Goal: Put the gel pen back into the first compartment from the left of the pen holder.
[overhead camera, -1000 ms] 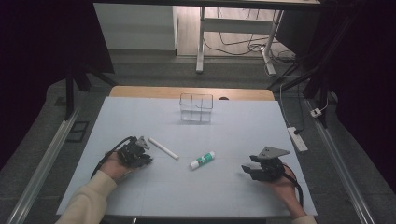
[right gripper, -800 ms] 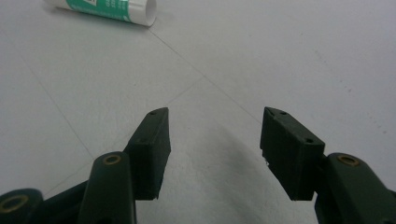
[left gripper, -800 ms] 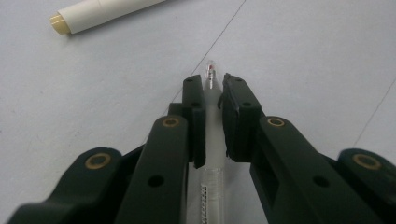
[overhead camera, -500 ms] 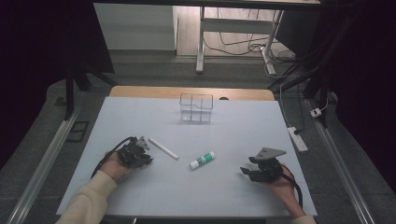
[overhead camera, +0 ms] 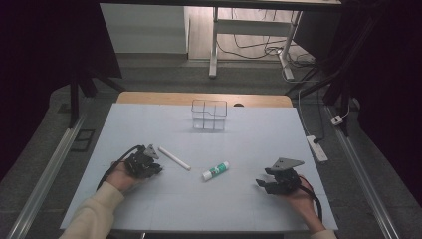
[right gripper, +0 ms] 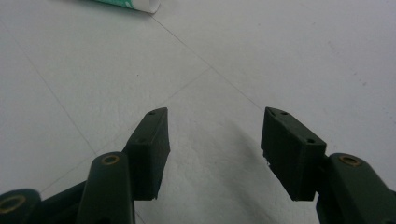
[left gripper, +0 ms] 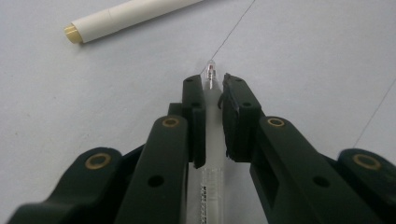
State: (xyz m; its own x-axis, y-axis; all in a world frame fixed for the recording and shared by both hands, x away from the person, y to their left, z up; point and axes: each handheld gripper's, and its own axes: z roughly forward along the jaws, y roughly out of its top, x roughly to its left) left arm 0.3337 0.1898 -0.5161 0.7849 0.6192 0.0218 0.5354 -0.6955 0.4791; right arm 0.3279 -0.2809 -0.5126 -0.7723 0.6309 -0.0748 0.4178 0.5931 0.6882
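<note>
Left gripper [overhead camera: 149, 166]: I have it low over the sheet at the near left, my hand behind it. In the left gripper view [left gripper: 214, 100] its jaws are clenched on a clear pen.
Pen [left gripper: 211, 140]: it runs lengthwise between the two pads, gripped along its barrel. Its clear tip with a small red mark pokes out just past the jaw ends, toward the far side. Fine print shows on the barrel near the bottom of that view; I cannot read it.
Right gripper [overhead camera: 272, 183]: I hold it at the near right, well apart from the left one, the grey plate on top. In the right gripper view [right gripper: 215, 130] the jaws stand wide apart, released, with bare sheet between them and nothing touching the pads.
White stick [overhead camera: 174, 158]: a slim white tube lying on the sheet just right of the left gripper, slanted from far left to near right. In the left gripper view [left gripper: 126, 16] its tan end faces left, apart from the pen tip.
Glue stick [overhead camera: 216, 171]: white with a green label, lying flat between the two grippers, nearer the white stick. Its end shows at the top of the right gripper view [right gripper: 135, 3].
Clear box [overhead camera: 209, 115]: divided into compartments, standing at the far middle of the sheet, well apart from both grippers.
Sheet [overhead camera: 249, 139]: pale blue-white, covering the table.
</note>
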